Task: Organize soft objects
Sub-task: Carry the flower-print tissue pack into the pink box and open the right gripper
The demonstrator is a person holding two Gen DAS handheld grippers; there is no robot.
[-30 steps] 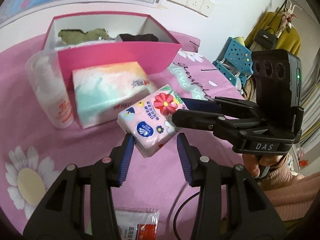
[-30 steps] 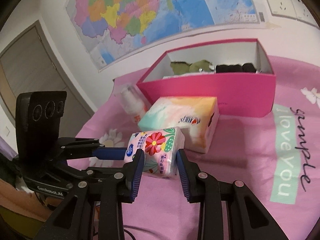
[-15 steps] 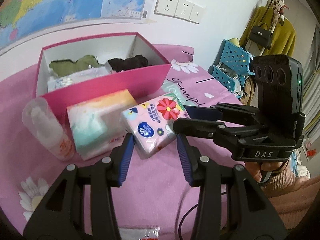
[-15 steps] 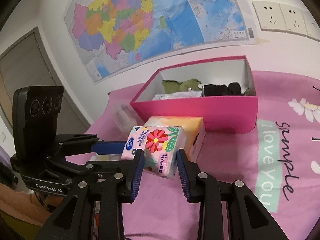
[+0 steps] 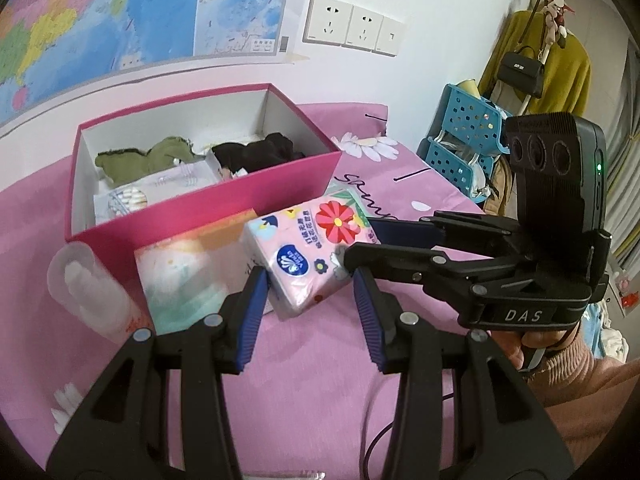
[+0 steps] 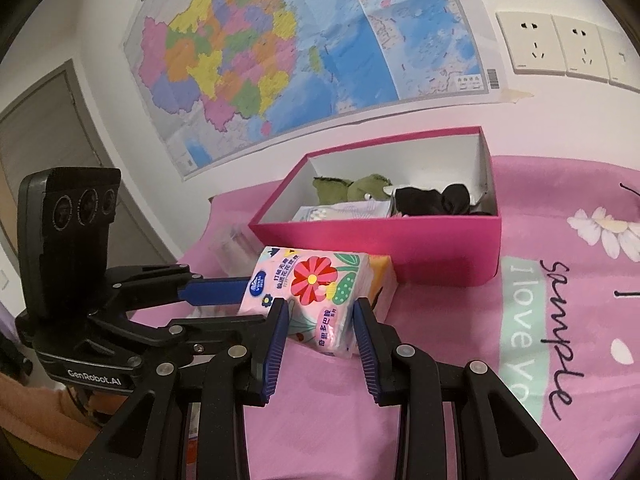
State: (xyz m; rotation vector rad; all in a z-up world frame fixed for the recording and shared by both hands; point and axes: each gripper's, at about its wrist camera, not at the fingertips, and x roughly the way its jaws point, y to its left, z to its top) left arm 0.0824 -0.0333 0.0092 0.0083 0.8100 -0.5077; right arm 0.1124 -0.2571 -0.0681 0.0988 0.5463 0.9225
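Observation:
A pink floral tissue pack [image 5: 308, 256] [image 6: 316, 292] hangs above the pink cloth, held from two sides. My left gripper [image 5: 310, 300] [image 6: 252, 306] is shut on its near end. My right gripper [image 6: 318, 316] [image 5: 360, 240] comes in from the right and is shut on the other end. Just behind stands the open pink box [image 5: 208, 208] [image 6: 380, 248], which holds a green cloth [image 5: 140, 160], a black cloth [image 5: 256, 152] and a clear packet [image 5: 128, 200]. A larger pastel tissue pack [image 5: 176, 272] [image 6: 382, 280] lies in front of the box, partly hidden by the held pack.
A clear plastic bottle [image 5: 88, 288] lies left of the pastel pack. Blue perforated baskets [image 5: 460, 152] stand beyond the table's right edge. A hand in a pink sleeve [image 5: 548, 344] holds the right gripper. A map and wall sockets [image 5: 352, 28] are behind the box.
Both grippers have risen with the floral pack between them, and it now hangs clear of the cloth. More of the box's inside shows.

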